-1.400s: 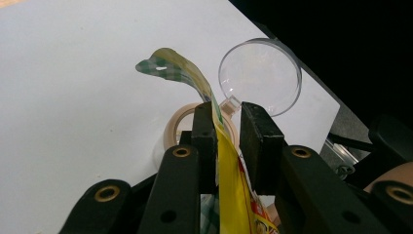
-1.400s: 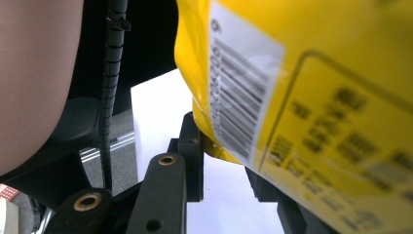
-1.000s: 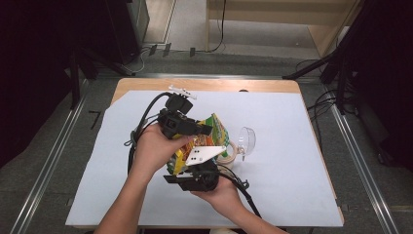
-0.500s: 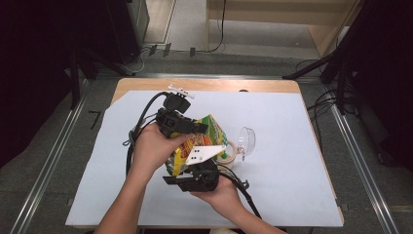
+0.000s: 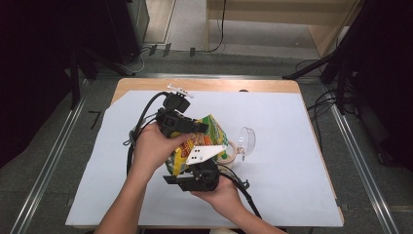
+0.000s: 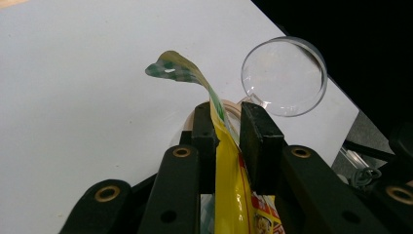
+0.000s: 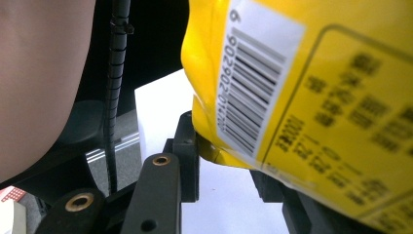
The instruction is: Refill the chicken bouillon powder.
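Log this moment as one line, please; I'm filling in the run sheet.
left gripper: shut on snack bag top edge | right gripper: shut on snack bag lower corner | bag held above table | clear cup: lying beside tape roll

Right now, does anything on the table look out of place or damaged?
The clear cup lies on its side on the white sheet. The yellow bag, clamped in the left gripper, has a torn, curled top edge. Nothing looks spilled.
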Available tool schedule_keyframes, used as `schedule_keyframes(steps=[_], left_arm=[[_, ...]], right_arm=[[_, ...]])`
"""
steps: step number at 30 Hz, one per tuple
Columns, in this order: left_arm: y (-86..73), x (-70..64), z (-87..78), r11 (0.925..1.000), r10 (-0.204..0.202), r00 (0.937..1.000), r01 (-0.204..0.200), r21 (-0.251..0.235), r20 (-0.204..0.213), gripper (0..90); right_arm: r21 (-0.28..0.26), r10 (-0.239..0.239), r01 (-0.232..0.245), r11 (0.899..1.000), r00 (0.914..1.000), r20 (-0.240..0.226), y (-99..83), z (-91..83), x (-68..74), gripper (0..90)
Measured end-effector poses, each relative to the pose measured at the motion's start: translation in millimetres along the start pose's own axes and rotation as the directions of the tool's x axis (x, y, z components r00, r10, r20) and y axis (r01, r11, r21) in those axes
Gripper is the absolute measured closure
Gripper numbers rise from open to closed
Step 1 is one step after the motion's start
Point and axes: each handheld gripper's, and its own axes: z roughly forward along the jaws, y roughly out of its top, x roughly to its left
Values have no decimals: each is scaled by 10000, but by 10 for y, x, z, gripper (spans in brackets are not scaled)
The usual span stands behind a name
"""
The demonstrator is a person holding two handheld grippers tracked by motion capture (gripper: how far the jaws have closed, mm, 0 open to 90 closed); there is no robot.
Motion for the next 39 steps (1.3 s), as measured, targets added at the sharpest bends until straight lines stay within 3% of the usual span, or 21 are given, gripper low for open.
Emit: schedule_keyframes(steps=[16, 25, 39], left_arm=[[-1, 5, 9, 10000, -59, 9999, 60, -66, 151, 772], [-10, 66, 5, 9992, -386, 9959, 391, -35, 819, 777], [-9, 49, 7, 9994, -343, 9972, 348, -62, 671, 778]], right_arm=[[41, -85, 84, 10000, 9999, 60, -2, 2, -7, 696], [93, -113, 113, 9999, 9999, 37, 0, 5, -9, 702], [75, -105, 105, 9999, 9999, 29, -12, 11, -15, 703]])
